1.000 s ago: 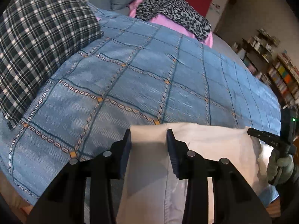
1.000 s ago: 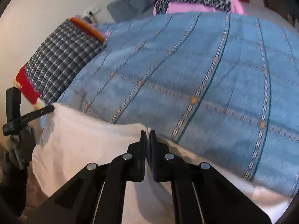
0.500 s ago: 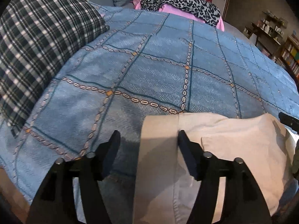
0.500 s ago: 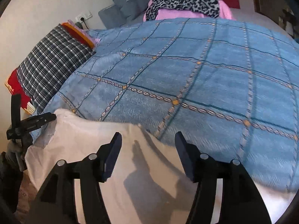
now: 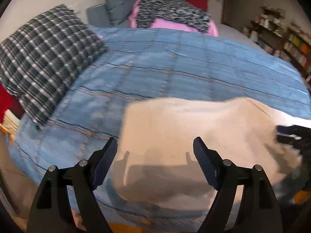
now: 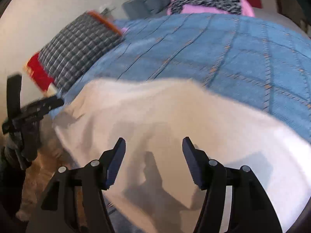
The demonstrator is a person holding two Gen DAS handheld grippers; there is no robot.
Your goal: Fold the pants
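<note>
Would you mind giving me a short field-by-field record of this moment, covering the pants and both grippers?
pants: cream pants, lying on the blue bedspread near its front edge
left gripper: left gripper open, empty, above the pants
right gripper: right gripper open, empty, above the pants
nearby: plaid pillow at the left of the bed
image quality: motion blur

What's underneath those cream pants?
The pants lie on a blue quilt, which shows all around their far edge. Whatever sits beneath the pants themselves is covered and cannot be seen.
</note>
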